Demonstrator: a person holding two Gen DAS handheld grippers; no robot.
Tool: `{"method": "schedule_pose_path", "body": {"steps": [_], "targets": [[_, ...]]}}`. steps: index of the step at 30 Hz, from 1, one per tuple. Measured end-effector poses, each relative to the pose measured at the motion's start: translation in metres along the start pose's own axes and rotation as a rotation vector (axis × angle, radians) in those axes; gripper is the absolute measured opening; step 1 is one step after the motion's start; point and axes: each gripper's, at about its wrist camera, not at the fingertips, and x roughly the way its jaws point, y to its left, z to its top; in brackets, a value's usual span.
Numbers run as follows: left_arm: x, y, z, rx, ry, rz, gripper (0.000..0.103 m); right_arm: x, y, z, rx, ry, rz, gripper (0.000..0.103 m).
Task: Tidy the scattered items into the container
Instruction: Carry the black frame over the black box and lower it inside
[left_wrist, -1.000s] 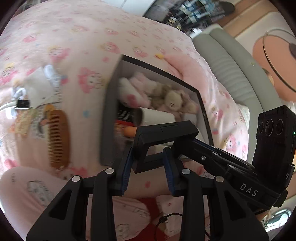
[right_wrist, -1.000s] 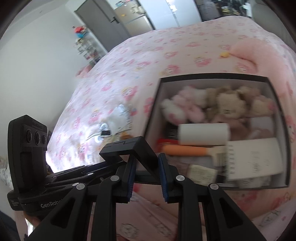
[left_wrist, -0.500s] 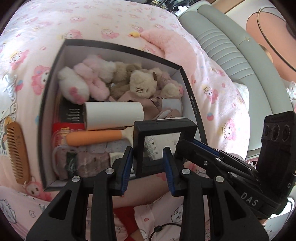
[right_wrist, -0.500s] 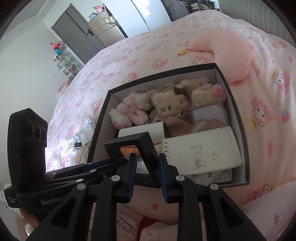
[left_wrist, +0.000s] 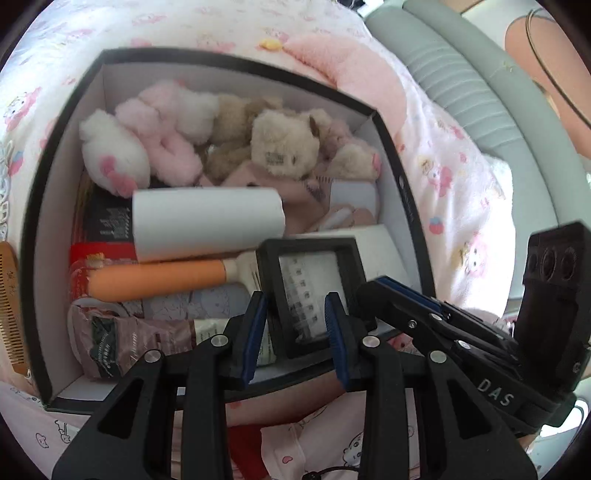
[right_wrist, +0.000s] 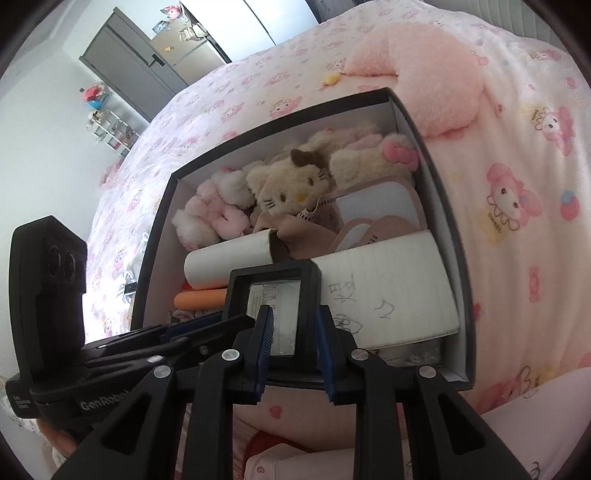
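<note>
Frame (left_wrist: 312, 291), black, rigid and light with a clear, likely fragile pane, hangs over the box (left_wrist: 37, 236), clamped by both the left claw (left_wrist: 295, 332) and right claw (right_wrist: 293, 345) on its side rails; grip rails, never pane.

Right gripper (right_wrist: 293, 332) and left gripper (right_wrist: 207, 328) both clamp a black square frame case (right_wrist: 275, 291) over the near end of the black box (right_wrist: 458, 266). Box holds plush cat (right_wrist: 284, 184), pink plush (right_wrist: 218, 218), white roll (right_wrist: 225, 266), orange handle (right_wrist: 199, 299), notepad (right_wrist: 384, 288). Pink pillow (right_wrist: 424, 70) on the bedspread (right_wrist: 517, 166) beyond.
</note>
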Motion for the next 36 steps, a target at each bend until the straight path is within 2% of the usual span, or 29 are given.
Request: {"method": "schedule_pose_path", "body": {"steps": [3, 6, 7, 15, 21, 24, 27, 30, 33, 36], "targets": [[-0.006, 0.009, 0.002, -0.049, -0.042, 0.026, 0.031, -0.008, 0.0, 0.002, -0.016, -0.04, -0.06, 0.021], [-0.008, 0.016, 0.002, -0.104, -0.07, 0.105, 0.032, -0.015, 0.001, 0.003, -0.039, -0.066, -0.109, 0.021], [-0.007, 0.015, 0.002, -0.1, -0.071, 0.108, 0.032, -0.016, 0.001, 0.003, -0.048, -0.072, -0.126, 0.021], [0.009, -0.015, -0.002, -0.014, -0.007, -0.027, 0.03, -0.016, -0.005, 0.001, -0.05, -0.06, -0.151, 0.021], [-0.015, -0.001, -0.011, -0.04, -0.083, 0.042, 0.029, -0.011, -0.016, -0.002, -0.025, -0.045, -0.137, 0.021], [-0.01, 0.001, -0.005, -0.033, -0.075, 0.086, 0.025, -0.008, -0.011, -0.001, -0.04, -0.053, -0.164, 0.021], [-0.005, -0.002, -0.004, 0.003, -0.054, 0.092, 0.024, -0.003, -0.008, -0.003, -0.064, -0.041, -0.207, 0.021], [0.003, -0.008, 0.0, 0.029, -0.042, 0.08, 0.024, 0.0, -0.01, -0.005, -0.062, -0.025, -0.218, 0.022], [0.012, -0.009, 0.008, 0.028, 0.002, 0.004, 0.024, -0.005, -0.017, -0.006, -0.031, -0.041, -0.2, 0.022], [0.02, -0.016, 0.005, 0.028, 0.024, -0.02, 0.024, -0.01, -0.02, -0.006, -0.01, -0.086, -0.218, 0.022]]}}
